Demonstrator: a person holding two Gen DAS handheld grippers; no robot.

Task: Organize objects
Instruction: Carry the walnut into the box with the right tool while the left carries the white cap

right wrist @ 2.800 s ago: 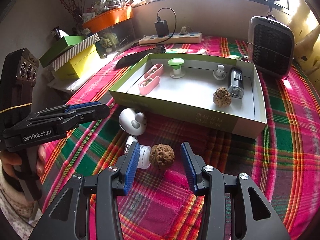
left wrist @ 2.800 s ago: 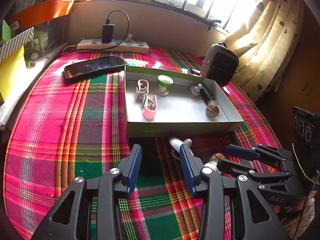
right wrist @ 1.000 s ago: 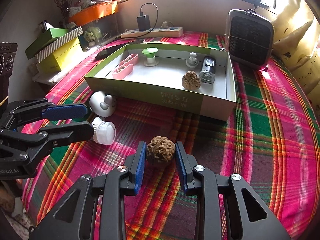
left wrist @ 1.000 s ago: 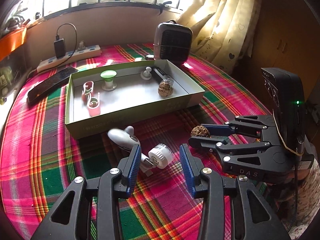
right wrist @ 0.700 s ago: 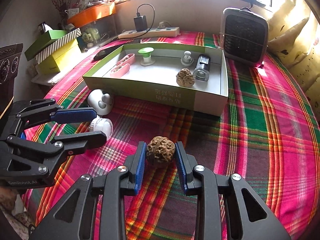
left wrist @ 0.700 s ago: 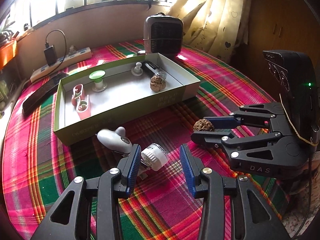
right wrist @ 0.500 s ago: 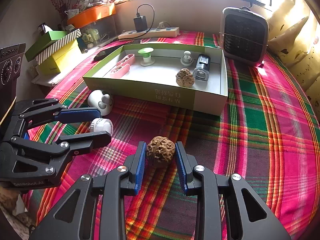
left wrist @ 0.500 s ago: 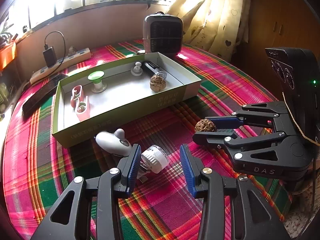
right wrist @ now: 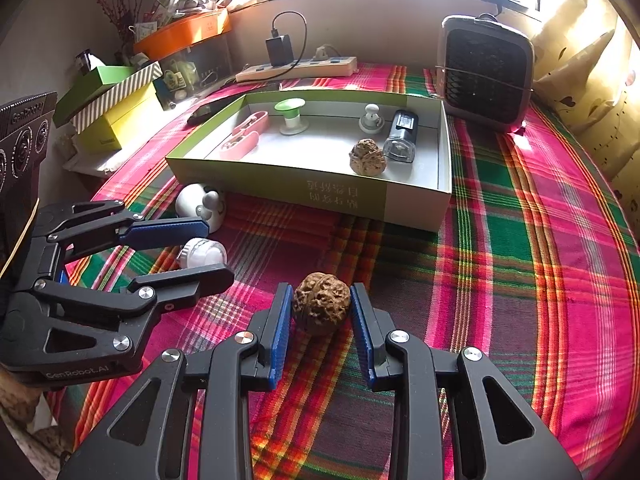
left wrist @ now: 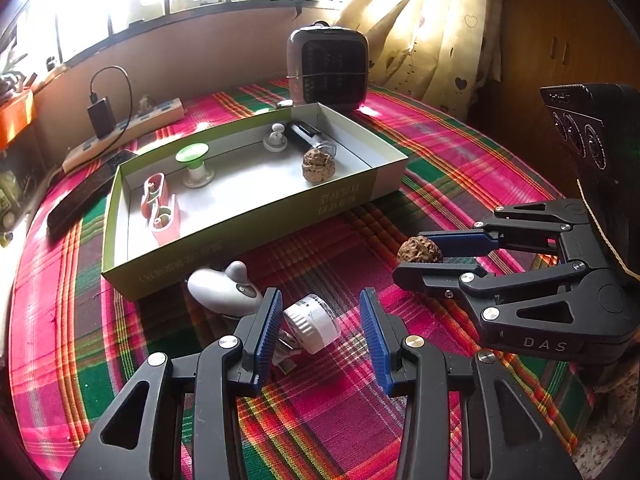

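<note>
Since earlier: both of our grippers are sitting higher and further back from the green tray [right wrist: 280,184] than 2.8 s ago, and the walnut [right wrist: 321,303], which was loose on the cloth then, is now being carried.
Right gripper [right wrist: 321,312]: we are clamping it on the walnut, both blue pads touching its sides, above the plaid worktop [right wrist: 520,260].
Left gripper [left wrist: 320,332]: we are holding its fingers apart around the white cap [left wrist: 311,322], which is lying on its side; contact is not clear from either view.
Key relation: the tray is lying at 12 o'clock from the held walnut, its near wall between them, its long axis running 9 to 3 o'clock.
Nearer gripper: the right one is carrying the load, so we are judging the drop to be its job.
Tray contents: a second walnut [right wrist: 367,157], a black clear-ended device [right wrist: 401,136], a grey knob [right wrist: 371,119], a green spool [right wrist: 291,115] and two pink holders [right wrist: 244,136].
Outside the tray: a white mouse-shaped gadget [right wrist: 200,206] is resting near the front wall, at 10 o'clock from the cap.
</note>
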